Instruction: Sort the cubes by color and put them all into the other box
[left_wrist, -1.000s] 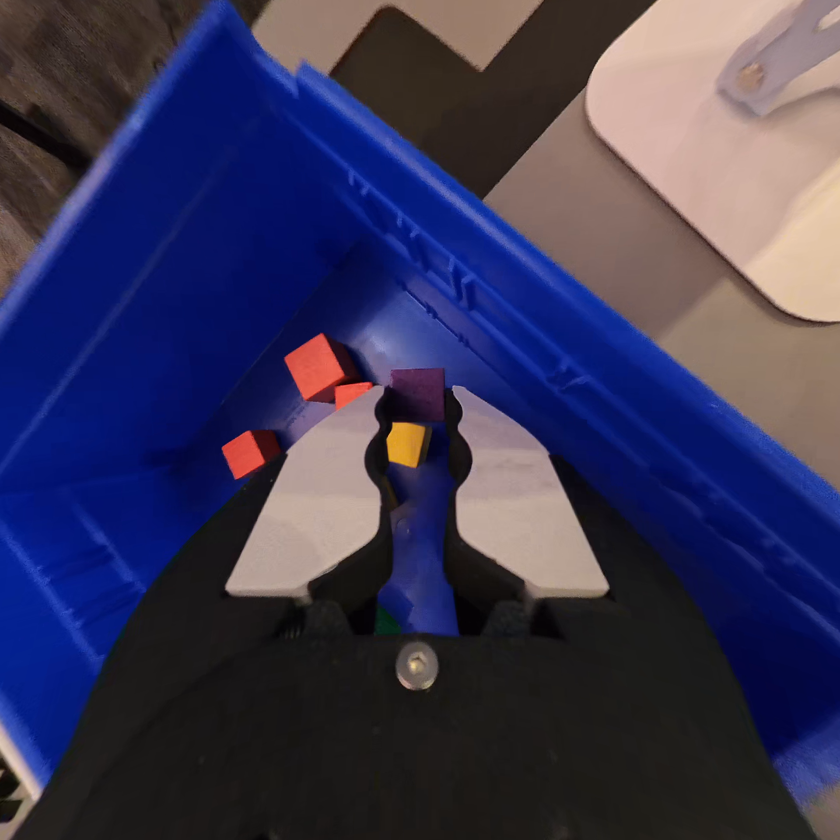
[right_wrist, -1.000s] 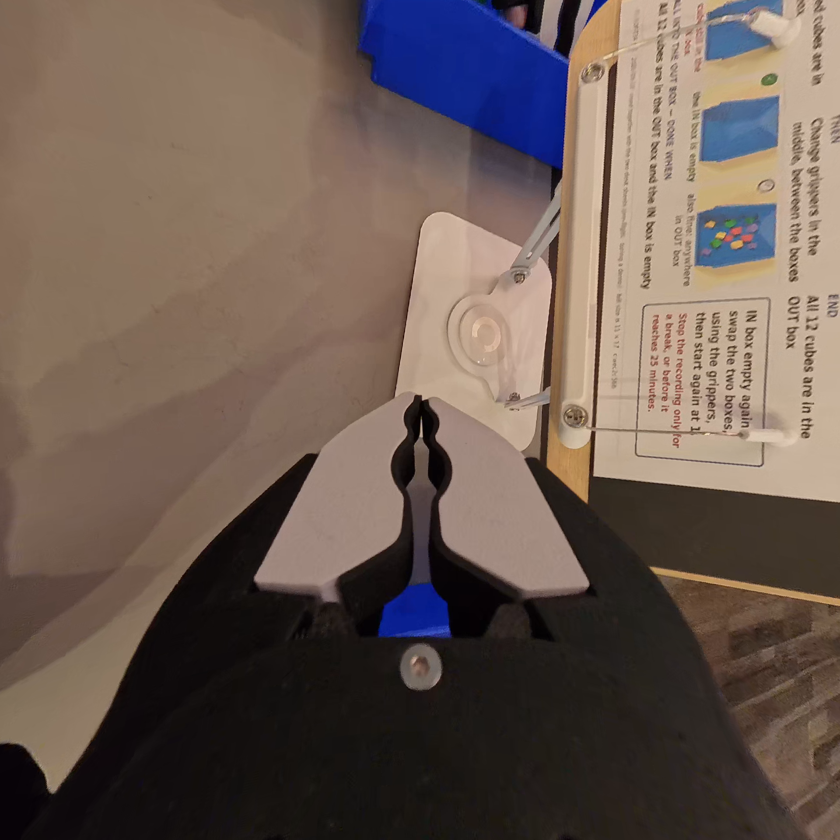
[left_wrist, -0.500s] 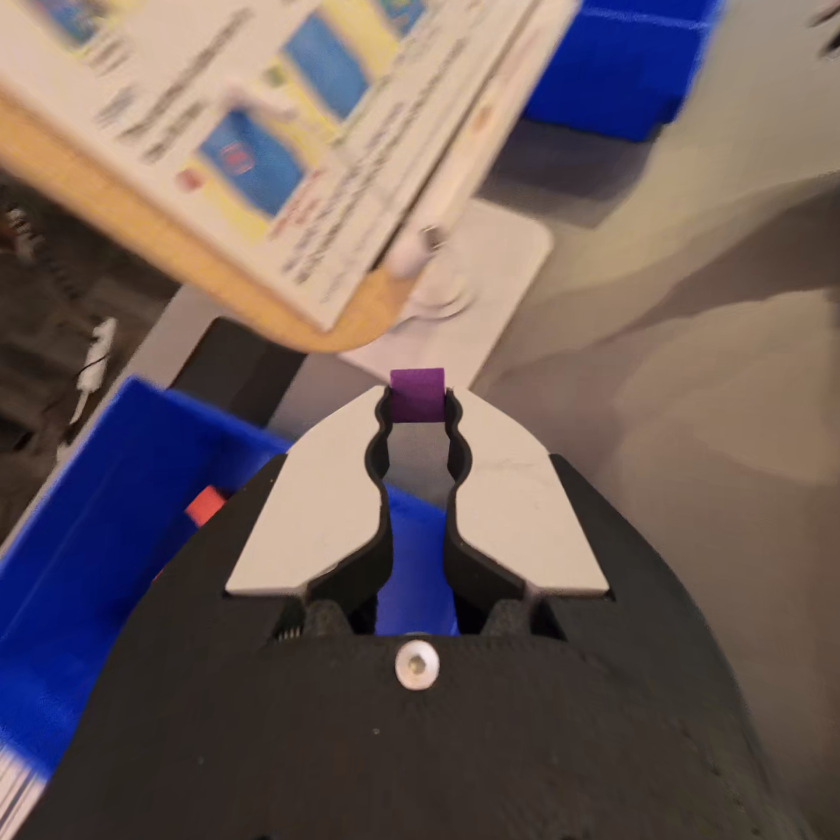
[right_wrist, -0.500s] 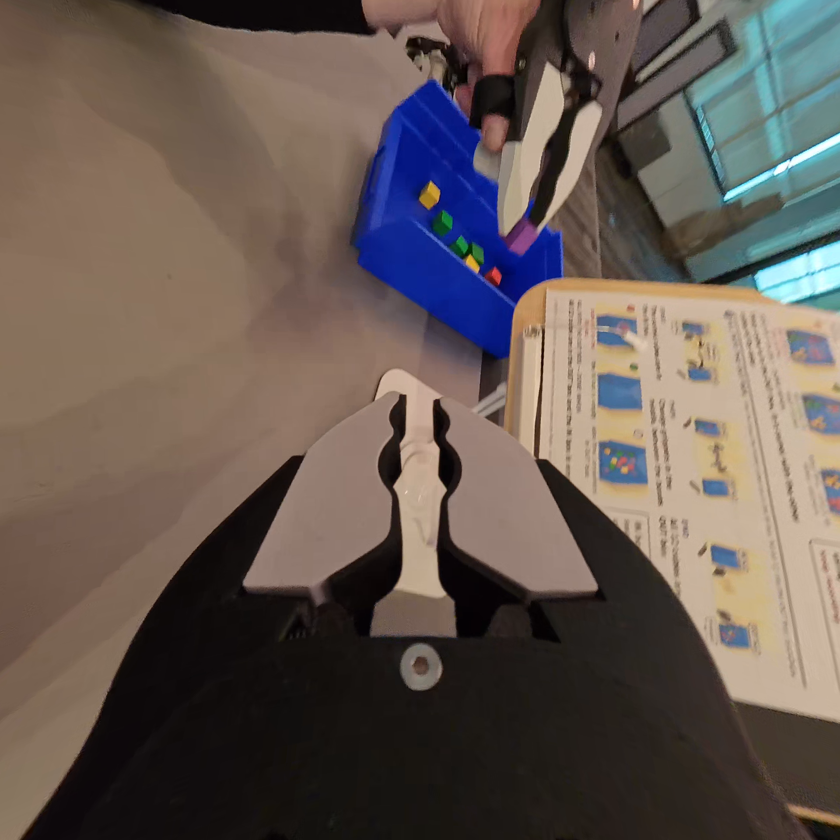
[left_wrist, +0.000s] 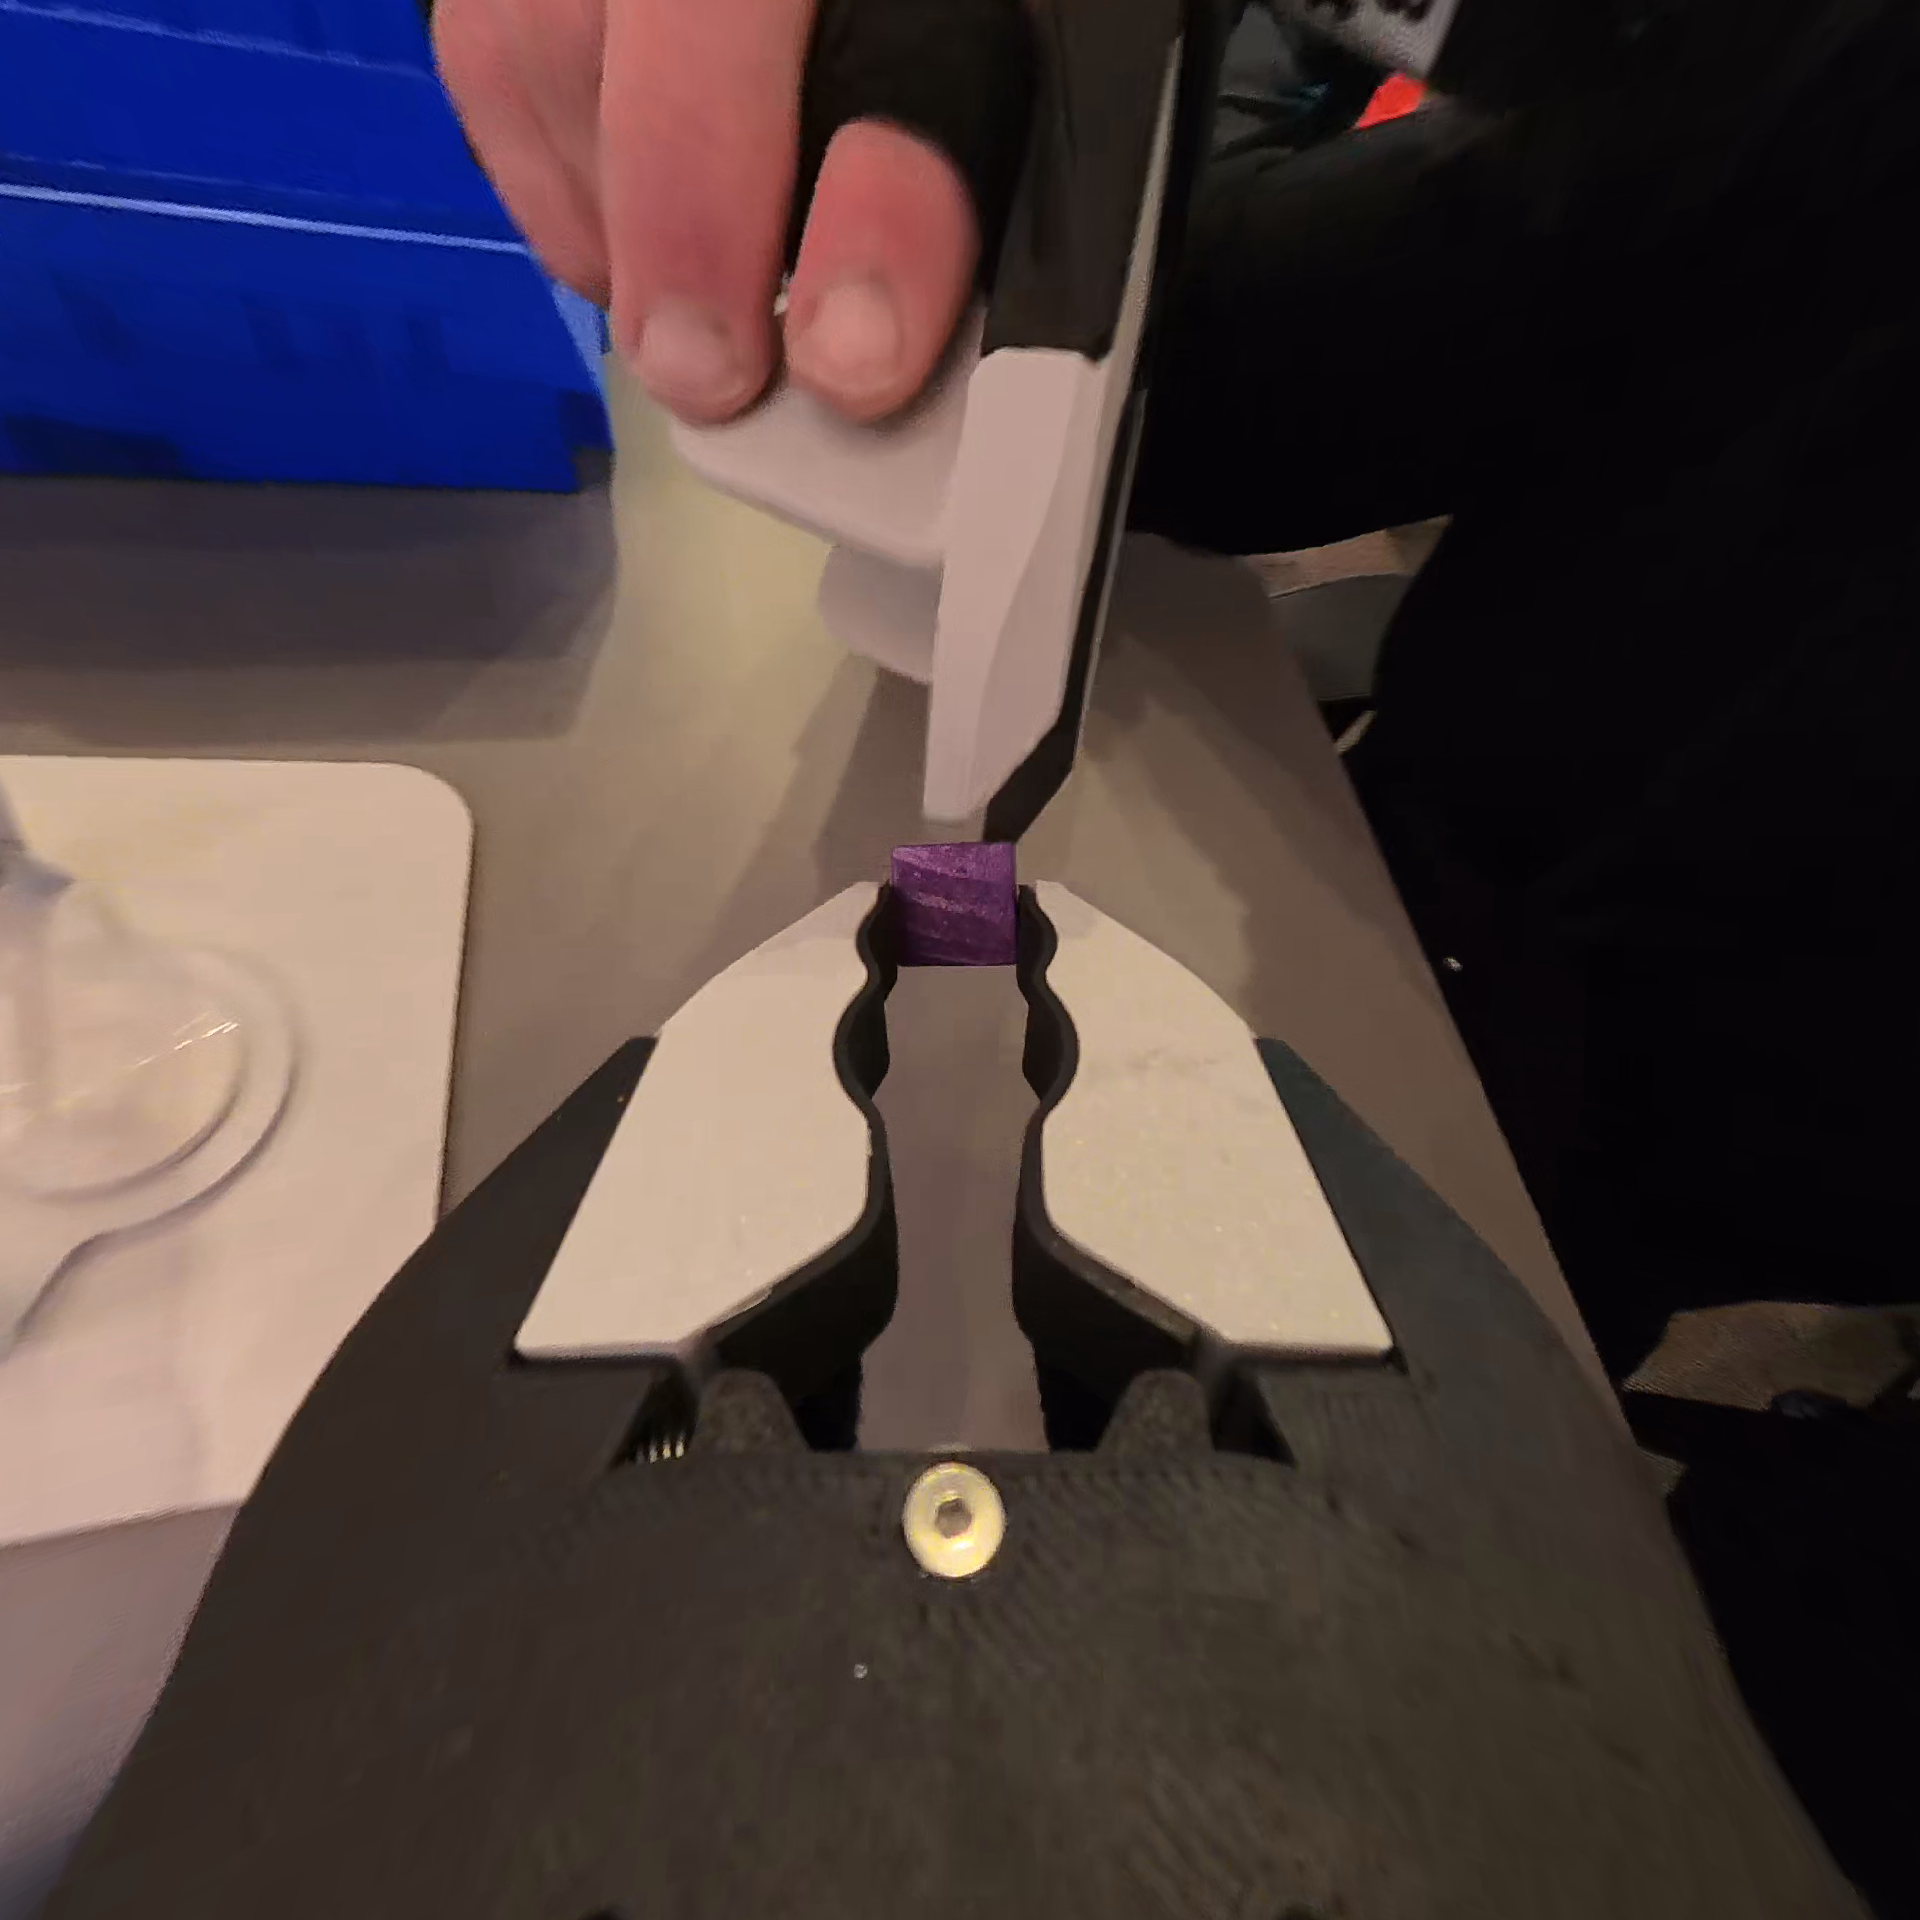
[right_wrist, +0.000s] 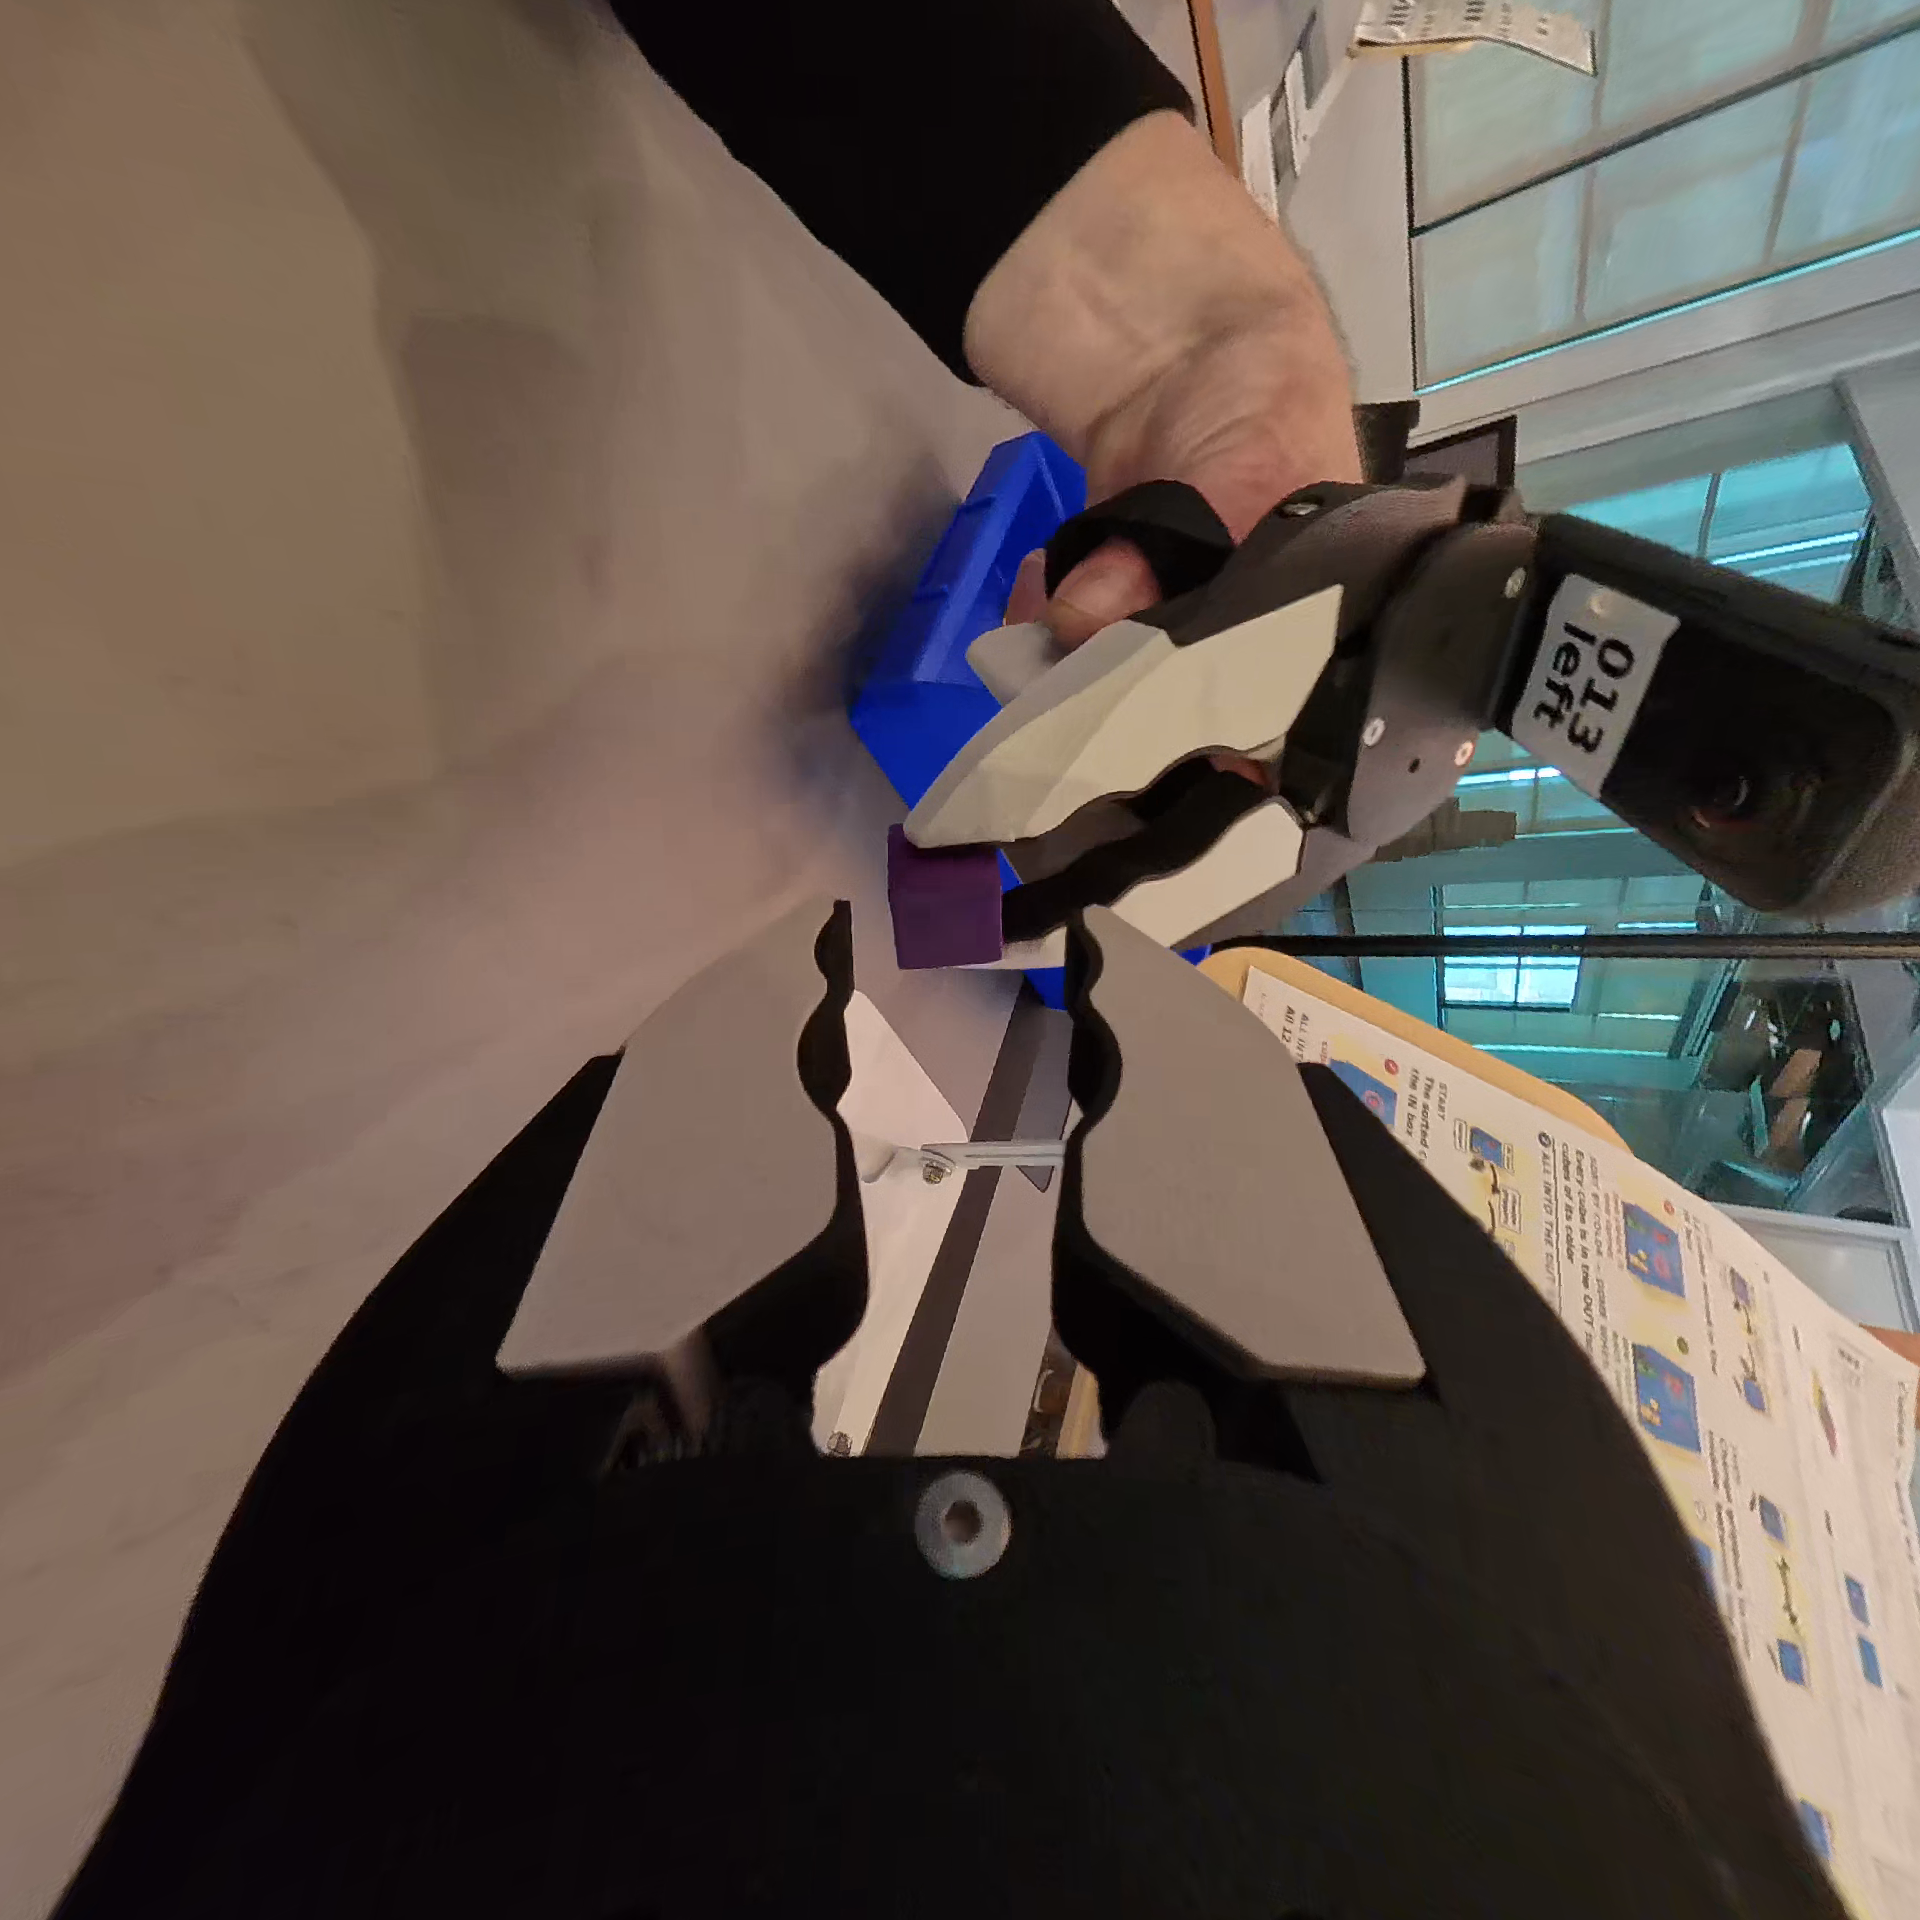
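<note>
Handoff time, looks like: left gripper (left_wrist: 953, 914) is pinching the purple cube (left_wrist: 952, 906) over the worktop (left_wrist: 665, 665), right gripper (right_wrist: 956, 940) spread wide just short of it. Cube isn't boxed yet; blue box (left_wrist: 260, 260) sits behind, contents hidden.

The purple cube (left_wrist: 952, 918) has a matt, faintly ridged face like layered printed plastic, and the left gripper (left_wrist: 954, 914) clamping it has smooth, pale grey matt finger plates (left_wrist: 727, 1164) on a black body with a fine woven-looking grain, fixed by one shiny metal screw (left_wrist: 953, 1521). The bench (left_wrist: 665, 675) is a smooth grey with a soft sheen, the blue box (left_wrist: 260, 260) far left is glossy moulded plastic, and the white plate (left_wrist: 312, 935) near left looks smooth and satin under a clear glossy disc (left_wrist: 114, 1081). Seen from the right gripper (right_wrist: 961, 935), the instruction sheet (right_wrist: 1621, 1299) is matt printed paper on a pale wooden board (right_wrist: 1496, 1065), and the sleeve (right_wrist: 914, 135) is dull black cloth.
</note>
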